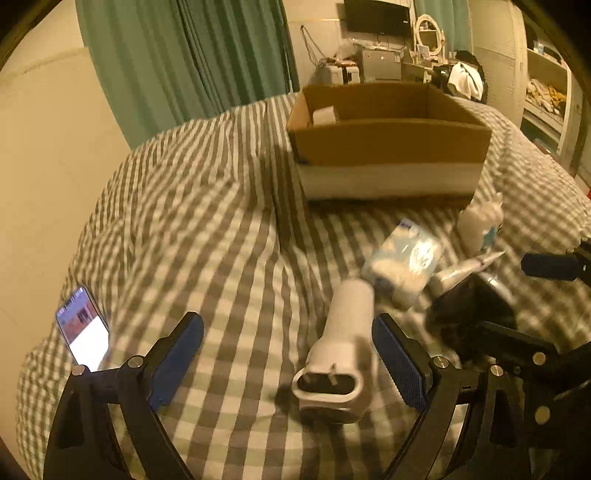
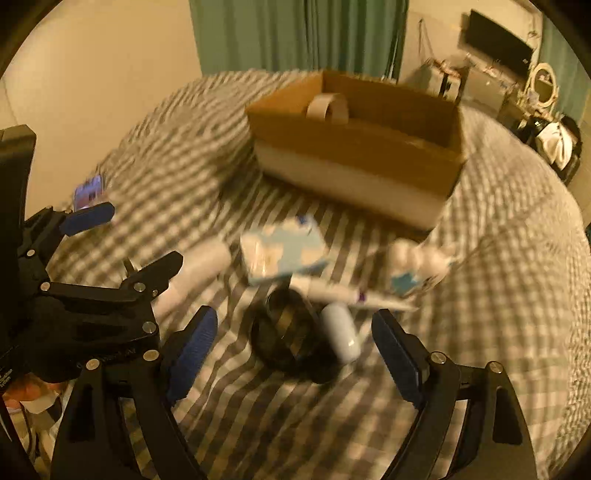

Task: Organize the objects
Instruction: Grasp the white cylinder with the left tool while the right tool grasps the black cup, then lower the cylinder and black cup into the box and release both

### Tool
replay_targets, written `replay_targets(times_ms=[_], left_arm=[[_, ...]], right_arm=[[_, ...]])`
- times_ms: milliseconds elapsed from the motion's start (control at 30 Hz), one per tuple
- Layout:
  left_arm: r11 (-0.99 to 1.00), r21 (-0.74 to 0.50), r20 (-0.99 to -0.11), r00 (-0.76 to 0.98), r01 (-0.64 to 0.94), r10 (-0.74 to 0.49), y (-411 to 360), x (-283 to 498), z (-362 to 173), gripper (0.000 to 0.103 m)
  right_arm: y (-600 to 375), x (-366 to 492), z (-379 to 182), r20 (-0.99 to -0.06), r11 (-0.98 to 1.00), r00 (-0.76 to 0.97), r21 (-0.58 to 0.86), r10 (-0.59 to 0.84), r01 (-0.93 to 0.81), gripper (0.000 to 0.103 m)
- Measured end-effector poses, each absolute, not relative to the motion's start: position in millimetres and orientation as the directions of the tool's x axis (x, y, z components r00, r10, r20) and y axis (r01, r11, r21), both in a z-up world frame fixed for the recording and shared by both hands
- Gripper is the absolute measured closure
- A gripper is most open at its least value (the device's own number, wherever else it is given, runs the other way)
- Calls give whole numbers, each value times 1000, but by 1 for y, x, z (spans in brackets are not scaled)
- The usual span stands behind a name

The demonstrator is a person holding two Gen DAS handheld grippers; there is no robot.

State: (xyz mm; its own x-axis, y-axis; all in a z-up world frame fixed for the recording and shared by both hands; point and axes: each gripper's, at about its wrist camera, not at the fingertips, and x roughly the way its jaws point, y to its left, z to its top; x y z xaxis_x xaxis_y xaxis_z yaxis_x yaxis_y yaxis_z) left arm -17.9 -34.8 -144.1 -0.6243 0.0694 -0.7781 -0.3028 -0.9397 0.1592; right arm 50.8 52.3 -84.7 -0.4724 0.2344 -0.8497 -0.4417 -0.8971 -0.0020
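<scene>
A cardboard box (image 1: pixel 388 144) stands on the checked bed, with a tape roll (image 2: pixel 327 105) inside it. A white hair-dryer-like device (image 1: pixel 341 350) lies between the fingers of my open left gripper (image 1: pixel 291 358), not gripped. Beyond it lie a blue-white tissue pack (image 1: pixel 404 260), a white bottle (image 1: pixel 480 225) and a white tube (image 1: pixel 465 269). My right gripper (image 2: pixel 295 347) is open over a black round object (image 2: pixel 284 332) and a small white cylinder (image 2: pixel 340 332). The tissue pack (image 2: pixel 284 251) and the left gripper (image 2: pixel 125 251) also show in the right wrist view.
A lit phone (image 1: pixel 83 328) lies at the bed's left edge. The checked bedspread (image 1: pixel 207 229) is wrinkled. Green curtains (image 1: pixel 192 55) hang behind. A cluttered desk and TV (image 1: pixel 380 18) stand at the far right, with shelves (image 1: pixel 546 92).
</scene>
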Motion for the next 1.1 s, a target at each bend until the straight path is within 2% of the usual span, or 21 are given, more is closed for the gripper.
replay_targets(times_ms=[67, 133, 267, 433, 467, 533, 600, 633, 867, 1100], left_arm=[[-940, 129, -793, -602, -315, 93, -37, -20, -150, 8], [-938, 116, -795, -597, -327, 110, -36, -21, -152, 9], [-925, 109, -812, -570, -363, 128, -31, -22, -160, 19], [-916, 74, -832, -531, -393, 161, -32, -26, -166, 21], [-911, 80, -832, -530, -406, 163, -30, -24, -167, 25], [-895, 79, -844, -508, -438, 174, -24, -21, -170, 39], [-884, 75, -857, -483, -461, 178, -20, -20, -176, 56], [-880, 67, -864, -468, -471, 185, -19, -20, -178, 58], [-891, 64, -859, -479, -450, 180, -19, -11, -171, 58], [-891, 9, -839, -488, -455, 240, -21, 6, -137, 58]], right_arm=[[52, 48, -95, -864, -898, -451, -2, 223, -440, 29], [52, 44, -107, -883, -903, -427, 9, 194, -430, 42], [47, 35, -116, -889, -912, -406, -29, 211, -409, 44], [55, 29, -128, -909, -912, -380, 1, 169, -409, 46], [56, 29, -132, -917, -910, -361, -2, 167, -416, 48], [54, 32, -131, -915, -909, -363, -12, 178, -416, 49], [50, 37, -125, -906, -911, -382, -13, 185, -412, 50], [50, 39, -123, -901, -910, -391, -10, 187, -414, 51], [47, 63, -91, -850, -890, -476, 16, 227, -455, 53], [41, 78, -64, -806, -889, -533, 18, 258, -458, 56]])
